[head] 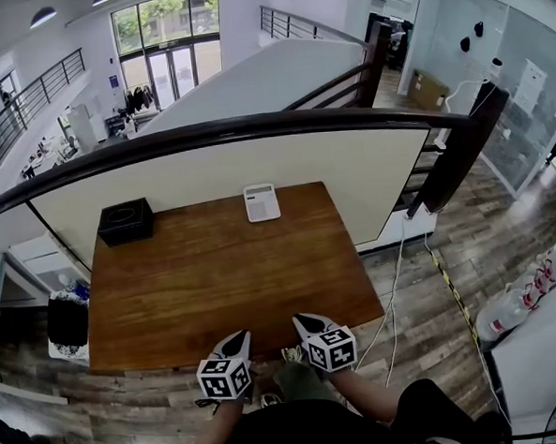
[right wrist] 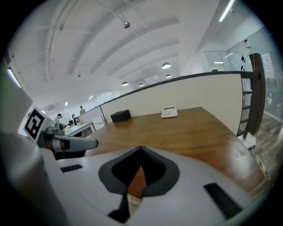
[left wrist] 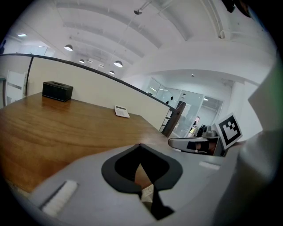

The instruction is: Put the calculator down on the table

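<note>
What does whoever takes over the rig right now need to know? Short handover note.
Left gripper: jaws shut, nothing between them, at the near edge of the table.
Right gripper: jaws shut, empty, beside the left one at the same edge.
Calculator: lies flat on the table at the middle of the far edge, well away from both grippers.
Black box: far left corner, not part of the job.
Done: the calculator is on the table.
Left: nothing apparent.

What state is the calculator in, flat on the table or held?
Lying flat on the table, at its far edge: calculator. The left tool and right tool are at the near edge, shut and empty.
</note>
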Demonstrator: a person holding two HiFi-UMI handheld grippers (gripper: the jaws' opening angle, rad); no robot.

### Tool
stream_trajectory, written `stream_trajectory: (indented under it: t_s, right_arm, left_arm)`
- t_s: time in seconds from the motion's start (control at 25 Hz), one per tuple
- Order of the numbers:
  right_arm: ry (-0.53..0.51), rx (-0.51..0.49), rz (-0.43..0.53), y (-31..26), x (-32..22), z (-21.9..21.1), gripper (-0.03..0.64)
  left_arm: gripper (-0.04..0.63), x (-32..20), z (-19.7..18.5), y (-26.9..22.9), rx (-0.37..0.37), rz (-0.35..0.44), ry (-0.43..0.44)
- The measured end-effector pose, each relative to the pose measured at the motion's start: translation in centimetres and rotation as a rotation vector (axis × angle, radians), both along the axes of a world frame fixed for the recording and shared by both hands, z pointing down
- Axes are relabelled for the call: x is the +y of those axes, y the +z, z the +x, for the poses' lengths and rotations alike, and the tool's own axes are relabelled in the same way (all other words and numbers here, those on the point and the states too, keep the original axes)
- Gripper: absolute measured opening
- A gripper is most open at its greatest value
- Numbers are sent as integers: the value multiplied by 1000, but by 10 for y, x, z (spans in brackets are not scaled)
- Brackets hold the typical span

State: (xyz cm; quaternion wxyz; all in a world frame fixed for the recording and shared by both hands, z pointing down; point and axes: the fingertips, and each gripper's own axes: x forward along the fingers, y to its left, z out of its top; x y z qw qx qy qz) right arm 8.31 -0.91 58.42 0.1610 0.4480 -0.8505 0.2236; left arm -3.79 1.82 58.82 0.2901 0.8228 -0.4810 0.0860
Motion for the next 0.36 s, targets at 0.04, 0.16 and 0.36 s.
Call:
stream_trajectory:
  t_s: [0.04, 0.16, 0.36]
  right_arm:
    - [-1, 1, 0, 0, -1, -1, 14]
    - [-2, 2, 2, 0, -3, -4, 14]
    - [2, 1, 6, -3, -9, -7, 14]
  left_arm:
    - [11, 0, -1, 0, 1, 0, -2]
    - [11, -2, -3, 0, 3, -1, -5]
    - [11, -7, -6, -2, 6, 1, -5]
